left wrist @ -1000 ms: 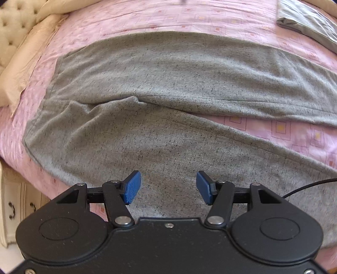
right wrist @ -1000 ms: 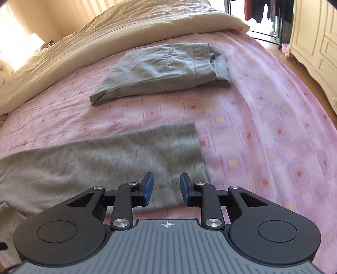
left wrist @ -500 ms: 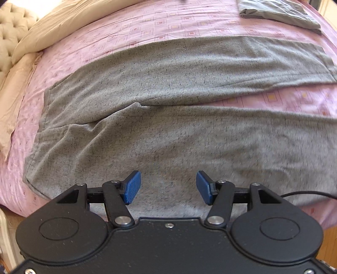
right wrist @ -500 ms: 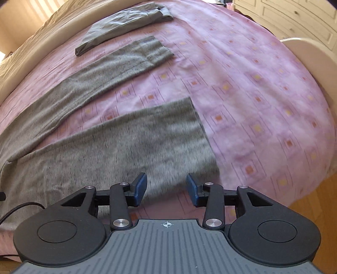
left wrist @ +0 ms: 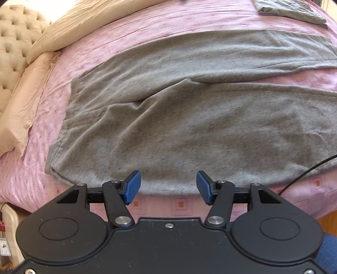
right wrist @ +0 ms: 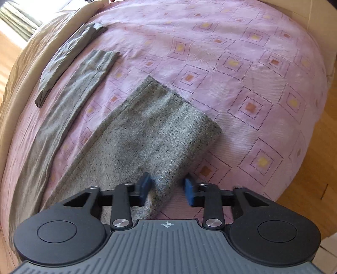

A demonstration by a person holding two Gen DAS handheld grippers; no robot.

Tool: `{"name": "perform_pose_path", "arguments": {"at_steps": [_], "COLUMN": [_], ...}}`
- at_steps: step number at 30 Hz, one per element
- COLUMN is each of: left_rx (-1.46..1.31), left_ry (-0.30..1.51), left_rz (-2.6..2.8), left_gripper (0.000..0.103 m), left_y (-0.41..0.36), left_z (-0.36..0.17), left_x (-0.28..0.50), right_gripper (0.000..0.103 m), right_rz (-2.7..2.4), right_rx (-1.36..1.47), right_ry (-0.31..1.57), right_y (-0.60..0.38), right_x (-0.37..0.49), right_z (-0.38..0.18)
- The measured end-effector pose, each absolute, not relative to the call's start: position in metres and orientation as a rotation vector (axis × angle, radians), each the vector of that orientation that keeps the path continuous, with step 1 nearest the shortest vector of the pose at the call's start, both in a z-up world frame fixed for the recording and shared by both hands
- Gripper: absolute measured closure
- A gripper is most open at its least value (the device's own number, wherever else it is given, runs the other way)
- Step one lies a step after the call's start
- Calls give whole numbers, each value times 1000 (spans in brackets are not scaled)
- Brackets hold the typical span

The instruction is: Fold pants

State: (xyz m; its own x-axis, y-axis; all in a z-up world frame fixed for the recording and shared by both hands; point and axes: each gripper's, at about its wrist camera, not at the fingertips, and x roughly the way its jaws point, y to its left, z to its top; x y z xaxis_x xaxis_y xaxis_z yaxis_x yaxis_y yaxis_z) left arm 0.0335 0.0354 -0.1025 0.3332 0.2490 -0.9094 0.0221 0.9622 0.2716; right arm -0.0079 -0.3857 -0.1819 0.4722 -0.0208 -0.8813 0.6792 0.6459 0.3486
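Grey knit pants lie spread flat on the pink patterned bedspread, waist to the left, both legs running right. My left gripper is open and empty, just over the near edge of the near leg by the hip. In the right wrist view the near leg's cuff end lies in front of my right gripper, which is open with the leg's near edge between its blue pads. The far leg lies beyond.
A folded dark grey garment lies at the far side of the bed, also in the left wrist view. Beige pillows and a tufted headboard are at left. A black cable hangs at right. Wooden floor lies past the bed's foot.
Both grippers pulled back toward the near bed edge. The right gripper swung over the near leg's cuff and opened wider. The left gripper now sits at the near leg's edge, still open.
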Motion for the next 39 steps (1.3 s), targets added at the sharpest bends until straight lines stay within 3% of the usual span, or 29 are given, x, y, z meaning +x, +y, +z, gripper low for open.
{"name": "perform_pose_path", "arguments": {"at_steps": [4, 22, 39], "left_rx": [199, -197, -248], "left_ry": [1252, 1324, 1429], "left_rz": [202, 396, 139], "left_gripper": [41, 41, 38], "left_y": [65, 170, 102], "left_z": [-112, -164, -190], "left_x": [23, 41, 41], "right_gripper": [98, 98, 98], "right_rz": [-492, -491, -486], "right_rx": [540, 421, 427], "right_ry": [968, 1061, 1066], "right_y": [-374, -369, -366], "right_x": [-18, -6, 0], "right_z": [-149, -146, -143]}}
